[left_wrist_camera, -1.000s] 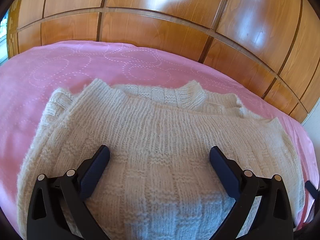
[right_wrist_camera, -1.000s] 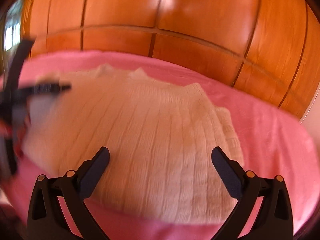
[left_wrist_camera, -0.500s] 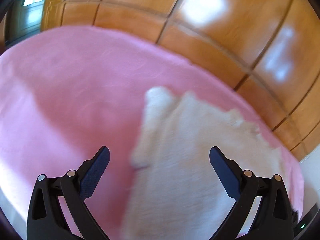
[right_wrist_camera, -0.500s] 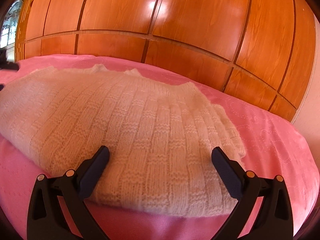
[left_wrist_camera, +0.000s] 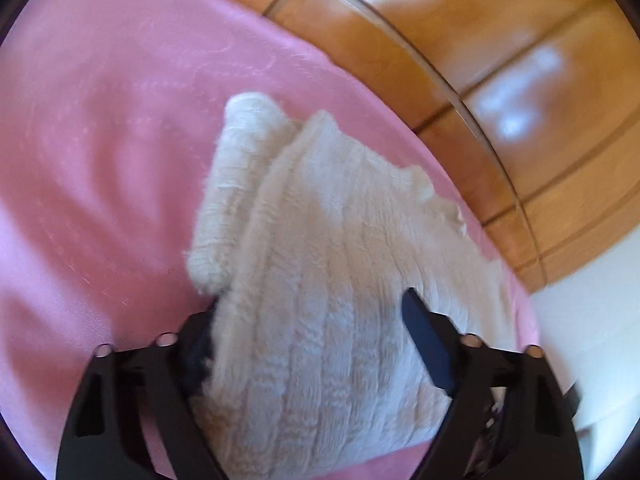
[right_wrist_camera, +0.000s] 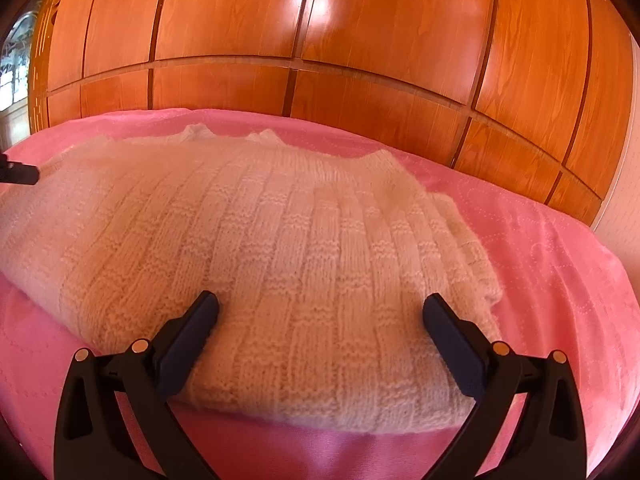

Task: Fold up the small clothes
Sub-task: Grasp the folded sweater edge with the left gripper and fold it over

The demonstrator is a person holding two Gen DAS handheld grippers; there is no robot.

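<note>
Sweater: cream knitted sweater (right_wrist_camera: 280, 248), ribbed and basket-weave pattern, lying folded and mostly flat on the pink bed cover (right_wrist_camera: 560, 264). In the right wrist view it fills the space ahead of the right hand-held gripper; its near edge runs under and between the fingers.

Sweater, left side: in the left wrist view the sweater (left_wrist_camera: 332, 280) runs away from the gripper on a diagonal, with a rolled or folded sleeve part along its left edge. View blurred; stitch detail soft.

Left hand-held gripper (left_wrist_camera: 308, 344): jaws spread wide. The knit lies between the fingers and covers part of the left finger. Right finger lies over the fabric. Contact under the cloth cannot be made out.

Right hand-held gripper (right_wrist_camera: 320, 336): jaws spread wide, nothing clamped. Both fingertips sit over the sweater's near portion, low above it; whether they touch cannot be told.

Other gripper seen: a dark tip at the far left of the right wrist view, beside the sweater's left end.

Bed cover: pink, with faint dotted stitching, showing on all sides of the sweater.

Background: glossy wooden panelling (right_wrist_camera: 320, 40) directly beyond the bed; a window at far left of the right view.
</note>
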